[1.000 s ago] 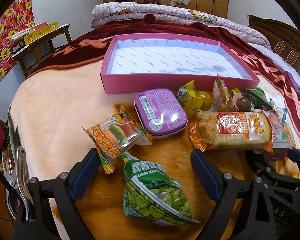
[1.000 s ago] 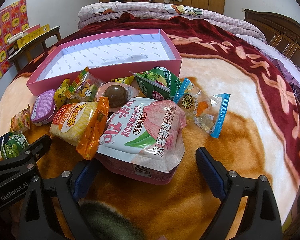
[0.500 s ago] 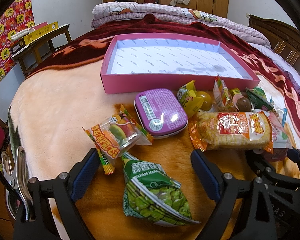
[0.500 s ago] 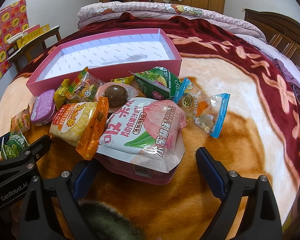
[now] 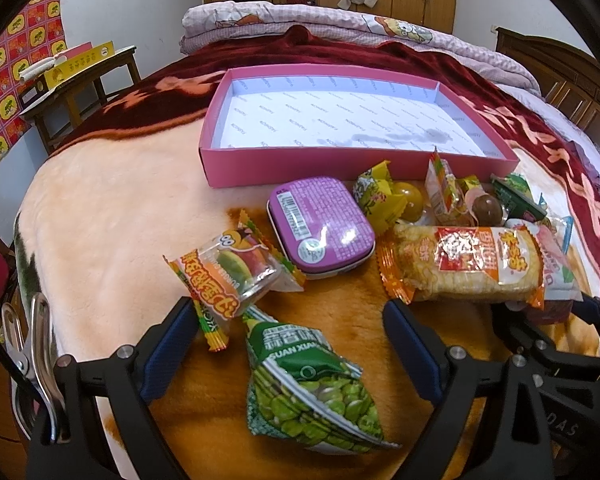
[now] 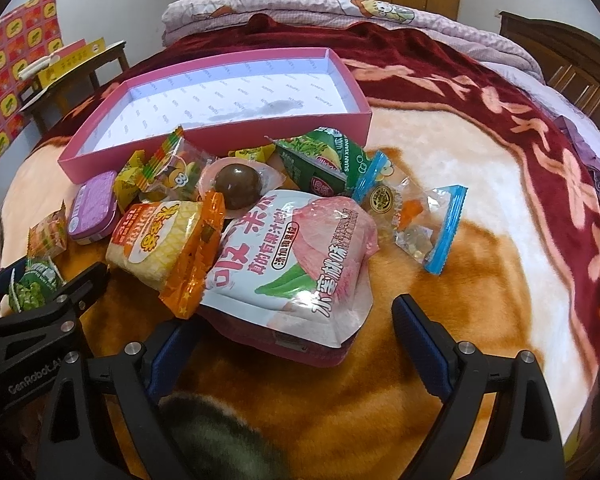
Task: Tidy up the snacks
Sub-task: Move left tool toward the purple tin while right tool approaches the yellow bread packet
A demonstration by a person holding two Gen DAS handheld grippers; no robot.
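Observation:
An empty pink box [image 5: 292, 164] [image 6: 220, 136] lies on the blanket behind a pile of snacks. In the left wrist view my left gripper [image 5: 290, 340] stands open over a green pea packet [image 5: 308, 392], with a gummy burger packet [image 5: 224, 276] and a purple tin [image 5: 320, 228] just beyond. An orange rice cracker pack [image 5: 468, 264] lies to the right. In the right wrist view my right gripper [image 6: 294, 338] is open around the near end of a pink peach jelly pouch [image 6: 296, 256]. A blue-edged candy bag [image 6: 424, 224] lies right of the pouch.
A brown egg-shaped sweet [image 6: 236, 184], a green packet [image 6: 328, 164] and yellow candies [image 5: 376, 196] crowd the box's front wall. A wooden side table [image 5: 80, 80] with yellow boxes stands at the left. Folded quilts [image 5: 340, 24] lie at the bed's far end.

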